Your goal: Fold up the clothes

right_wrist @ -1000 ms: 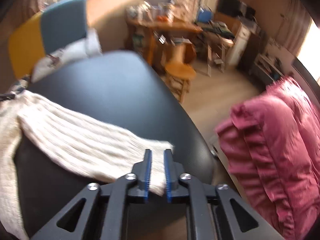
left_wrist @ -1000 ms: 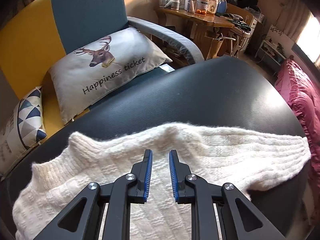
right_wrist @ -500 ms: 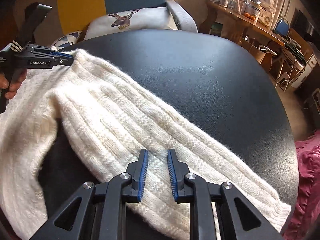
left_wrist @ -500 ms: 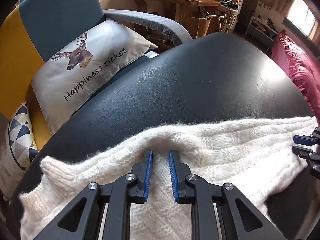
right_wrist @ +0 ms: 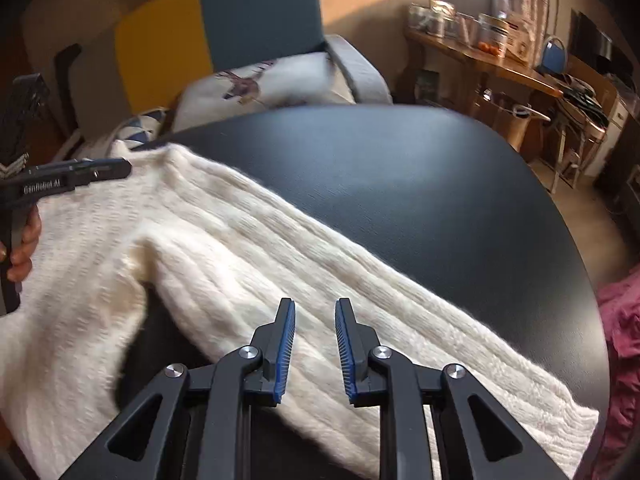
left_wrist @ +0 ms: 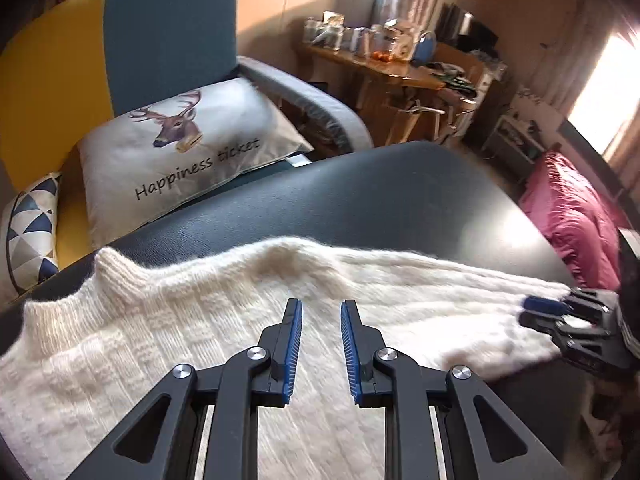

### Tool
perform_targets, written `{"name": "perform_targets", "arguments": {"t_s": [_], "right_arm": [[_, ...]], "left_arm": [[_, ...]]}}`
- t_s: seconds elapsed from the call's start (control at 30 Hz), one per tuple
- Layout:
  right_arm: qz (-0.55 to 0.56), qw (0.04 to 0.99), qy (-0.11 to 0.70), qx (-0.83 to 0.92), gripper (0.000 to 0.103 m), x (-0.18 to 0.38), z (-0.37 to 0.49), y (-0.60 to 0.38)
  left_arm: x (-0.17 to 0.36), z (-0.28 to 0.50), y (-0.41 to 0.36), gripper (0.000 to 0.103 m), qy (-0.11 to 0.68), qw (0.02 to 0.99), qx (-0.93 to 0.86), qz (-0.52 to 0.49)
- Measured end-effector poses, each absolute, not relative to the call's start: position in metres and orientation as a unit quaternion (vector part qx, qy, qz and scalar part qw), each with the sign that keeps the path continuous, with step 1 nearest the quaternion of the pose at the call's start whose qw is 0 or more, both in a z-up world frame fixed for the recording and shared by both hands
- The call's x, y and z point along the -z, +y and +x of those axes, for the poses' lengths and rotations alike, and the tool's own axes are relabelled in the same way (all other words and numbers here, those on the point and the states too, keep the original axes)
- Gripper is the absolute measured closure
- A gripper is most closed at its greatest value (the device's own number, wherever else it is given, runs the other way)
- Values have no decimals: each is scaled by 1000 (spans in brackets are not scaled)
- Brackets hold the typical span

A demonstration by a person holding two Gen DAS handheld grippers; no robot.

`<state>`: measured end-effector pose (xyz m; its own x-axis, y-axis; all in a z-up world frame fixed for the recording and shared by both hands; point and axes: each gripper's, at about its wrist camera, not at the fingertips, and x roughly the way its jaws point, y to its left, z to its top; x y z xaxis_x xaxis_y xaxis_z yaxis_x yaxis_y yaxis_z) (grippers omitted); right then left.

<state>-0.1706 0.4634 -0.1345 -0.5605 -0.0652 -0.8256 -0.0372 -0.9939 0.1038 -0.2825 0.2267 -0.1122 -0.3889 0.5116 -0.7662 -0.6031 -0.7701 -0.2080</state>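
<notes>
A cream knitted sweater [left_wrist: 208,332] lies spread on the black padded table [left_wrist: 380,196], its collar [left_wrist: 114,272] at the left. One long sleeve [right_wrist: 400,320] runs across the table toward the right edge. My left gripper [left_wrist: 321,308] hovers open over the shoulder area, nothing between its fingers. My right gripper [right_wrist: 315,308] stands open just above the middle of the sleeve. In the left wrist view the right gripper [left_wrist: 560,316] shows over the sleeve's far end. The right wrist view catches the left gripper [right_wrist: 80,172], held by a hand [right_wrist: 24,240].
A yellow and blue armchair [left_wrist: 160,40] with a deer cushion [left_wrist: 188,148] stands behind the table. A pink quilt [left_wrist: 572,216] lies beyond the right edge. A cluttered wooden desk [left_wrist: 380,64] is at the back. Bare black tabletop [right_wrist: 400,184] lies beyond the sweater.
My left gripper has drawn back and up from the sweater's shoulder edge, and its fingers stand a little wider. The right gripper moved from the cuff to the mid-sleeve and stays there.
</notes>
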Motion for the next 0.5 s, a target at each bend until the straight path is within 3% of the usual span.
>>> {"name": "perform_targets", "arguments": {"t_s": [0.2,0.37,0.5], "right_arm": [[487,74,-85,866,83,124,-222,435],[548,19,-76,833,84,160,-255,441],[527,15,-77,846,85,164,-257,446]], "left_arm": [[115,-195,233,82,49,433,-781,-447],[150,-157,248,82,43,469,-727,-500],[175,-134,236,83,13,490,-697,-523]]}}
